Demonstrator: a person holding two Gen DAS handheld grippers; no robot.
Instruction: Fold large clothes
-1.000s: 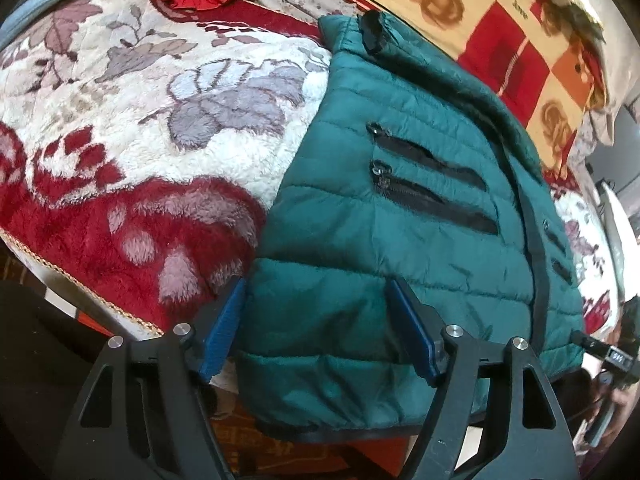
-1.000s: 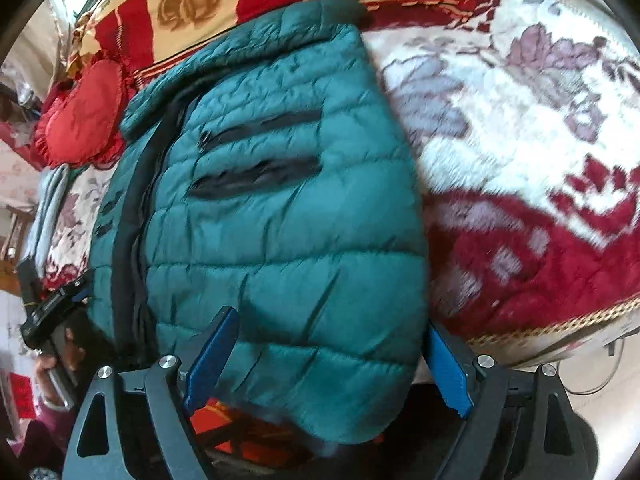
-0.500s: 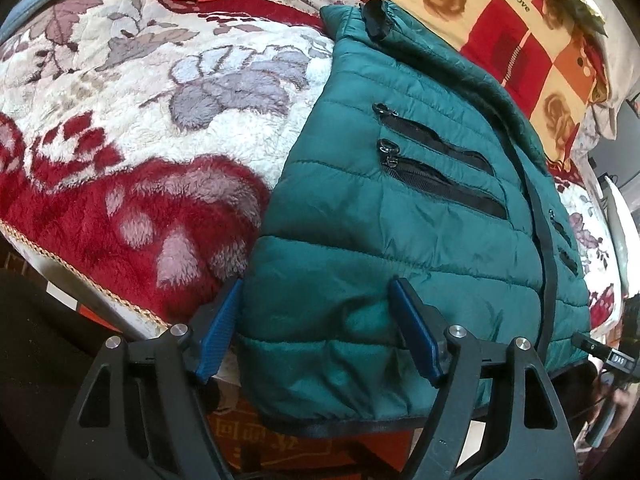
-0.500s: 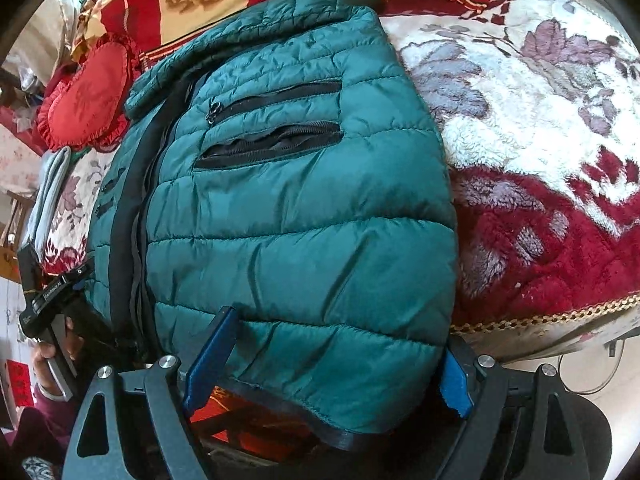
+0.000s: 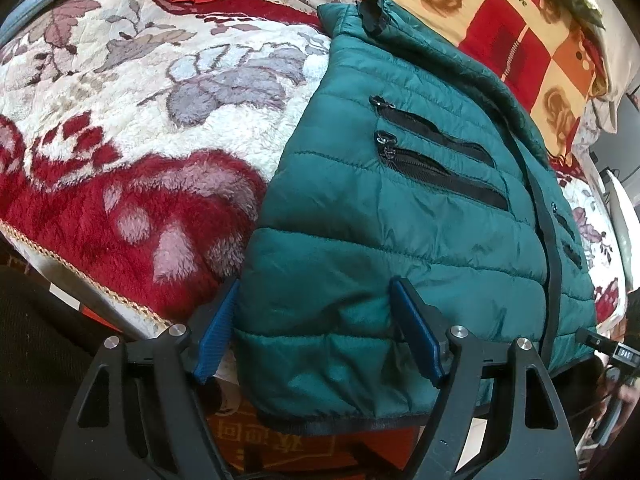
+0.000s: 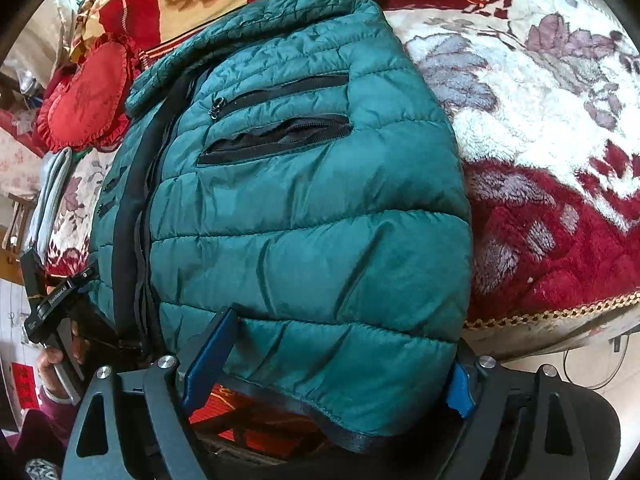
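- The left tool (image 5: 316,334) points forward and slightly down at the near left corner of the green puffer vest (image 5: 420,216); its blue-padded jaws stand wide apart, one pad outside the vest's left edge, the other lying on top of the quilted fabric.
- Between those pads sits the hem corner of the vest, but the pads do not pinch it; the tool has hold of nothing.
- The right tool (image 6: 332,360) mirrors that pose at the vest's (image 6: 312,208) near right corner, jaws likewise spread wide, the left pad on the fabric and the right pad mostly hidden behind the bulging side edge.
- Whether the right pads press the fabric cannot be told; no closed grip shows.
- The vest lies flat on the floral fleece blanket (image 5: 120,152) of the bed, ahead of both tools, its black-trimmed hem overhanging the bed edge toward them, collar at the far end.
- Two black zip pockets (image 5: 432,160) run across each front panel, beyond the pads.
- Far beyond the vest lies a red ruffled cushion (image 6: 84,96) and a checked rose-print quilt (image 5: 500,20).
- In the right view, the left tool (image 6: 52,304) shows at the far left, gripped by the person's hand (image 6: 56,356).
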